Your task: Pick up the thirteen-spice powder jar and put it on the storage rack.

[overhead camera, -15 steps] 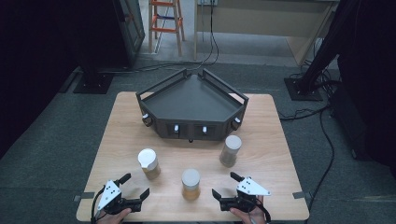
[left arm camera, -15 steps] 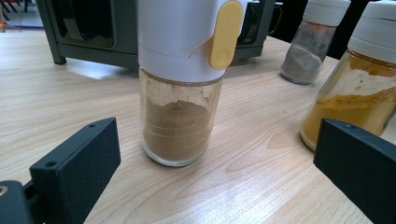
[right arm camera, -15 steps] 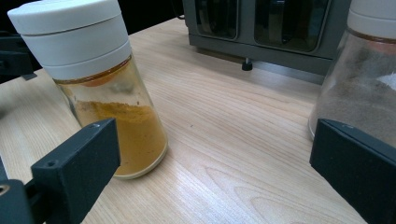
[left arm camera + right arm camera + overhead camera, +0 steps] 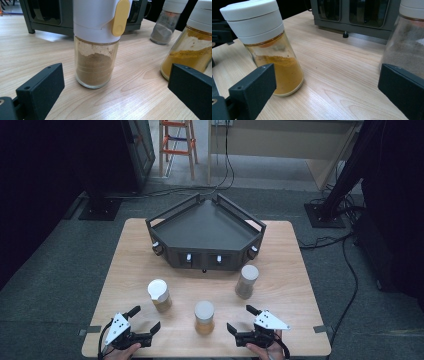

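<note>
A wooden tabletop (image 4: 285, 250) seen from above carries a dark, wedge-shaped tray rack (image 4: 205, 227) at 12 o'clock and three spice jars with white caps in front of it. The left hand-held gripper (image 4: 140, 320) sits near the table's edge at 7 o'clock, its jaws spread wide and holding nothing. The right hand-held gripper (image 4: 241, 319) sits at 5 o'clock, jaws likewise wide apart and empty.

The brown spice jar (image 4: 159, 295) stands upright just ahead of the left hand-held gripper, toward its 1 o'clock, not touching it. In the left gripper view this jar (image 4: 97, 45) stands between the two black jaws but farther off, with a yellow tab on its cap.

The yellow spice jar (image 4: 204, 317) stands upright between the two grippers, at the table's 6 o'clock. In the right gripper view it (image 4: 270, 50) rises behind the left jaw.

The grey spice jar (image 4: 246, 281) stands upright at about 12 o'clock from the right hand-held gripper, near the rack's front, well apart from the other jars.
</note>
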